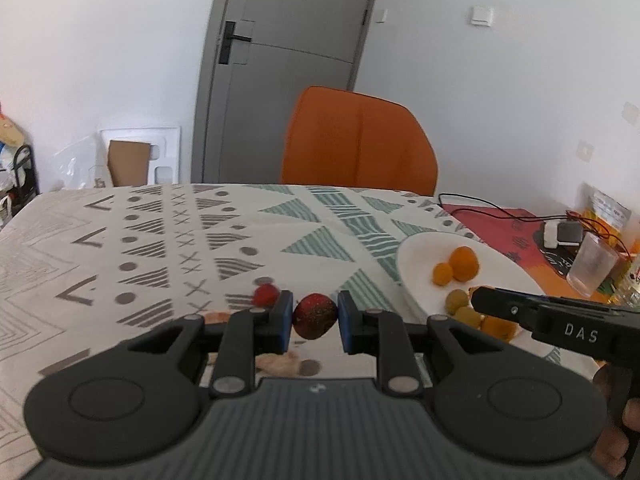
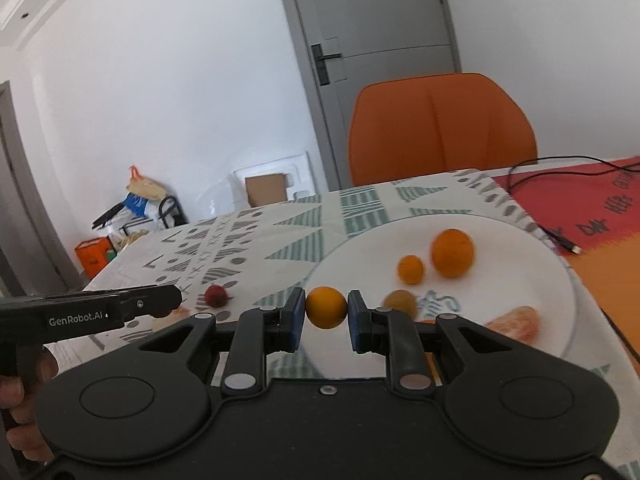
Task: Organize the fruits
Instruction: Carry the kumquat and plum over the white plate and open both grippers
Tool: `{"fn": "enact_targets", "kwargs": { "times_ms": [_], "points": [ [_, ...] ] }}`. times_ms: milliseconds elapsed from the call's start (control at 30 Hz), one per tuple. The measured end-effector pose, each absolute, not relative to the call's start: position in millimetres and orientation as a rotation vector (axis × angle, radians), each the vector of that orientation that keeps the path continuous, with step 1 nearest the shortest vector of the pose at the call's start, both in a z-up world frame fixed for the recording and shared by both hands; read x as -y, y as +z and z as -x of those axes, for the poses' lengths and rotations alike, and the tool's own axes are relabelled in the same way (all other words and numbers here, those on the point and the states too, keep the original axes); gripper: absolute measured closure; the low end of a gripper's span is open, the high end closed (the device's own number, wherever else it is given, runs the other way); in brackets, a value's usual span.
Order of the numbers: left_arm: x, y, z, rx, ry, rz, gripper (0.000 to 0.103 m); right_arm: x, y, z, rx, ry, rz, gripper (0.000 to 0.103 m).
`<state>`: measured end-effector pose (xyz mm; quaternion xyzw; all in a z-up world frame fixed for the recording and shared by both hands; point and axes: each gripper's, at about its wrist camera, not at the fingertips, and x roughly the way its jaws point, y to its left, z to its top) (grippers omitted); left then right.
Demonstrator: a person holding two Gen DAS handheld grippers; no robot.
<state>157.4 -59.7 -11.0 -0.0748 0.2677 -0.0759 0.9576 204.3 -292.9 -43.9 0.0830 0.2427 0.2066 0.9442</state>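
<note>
My left gripper [image 1: 314, 318] is shut on a dark red strawberry [image 1: 314, 316], held above the patterned tablecloth. A second strawberry [image 1: 265, 294] lies on the cloth just left of it; it also shows in the right wrist view [image 2: 215, 295]. My right gripper [image 2: 326, 308] is shut on a small orange fruit [image 2: 326, 307] over the near left rim of the white plate [image 2: 532, 280]. On the plate lie a large orange [image 2: 452, 253], a small orange [image 2: 410, 269], a brownish-green fruit [image 2: 400, 302] and a peeled orange segment [image 2: 516, 323].
An orange chair [image 1: 358, 142] stands behind the table. On the right are a red mat [image 2: 580, 200] with a black cable [image 2: 560, 236], a clear cup [image 1: 592, 264] and a charger [image 1: 562, 234]. Boxes and bags lie on the floor at the left.
</note>
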Motion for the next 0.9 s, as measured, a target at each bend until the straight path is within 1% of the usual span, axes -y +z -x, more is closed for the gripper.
{"fn": "enact_targets", "kwargs": {
  "times_ms": [733, 767, 800, 900],
  "points": [
    [136, -7, -191, -0.53, -0.277, 0.038, 0.081, 359, -64, -227, -0.491, 0.303, -0.268, 0.082],
    [139, -7, -192, -0.53, -0.281, 0.035, 0.081, 361, -64, -227, -0.489, 0.297, -0.272, 0.08],
    [141, -8, -194, -0.531, -0.285, 0.034, 0.081, 363, -65, -227, -0.483, 0.293, -0.276, 0.074],
    [147, -10, -200, -0.537, -0.296, 0.037, 0.081, 366, -64, -226, -0.469, 0.275, -0.277, 0.07]
  ]
}}
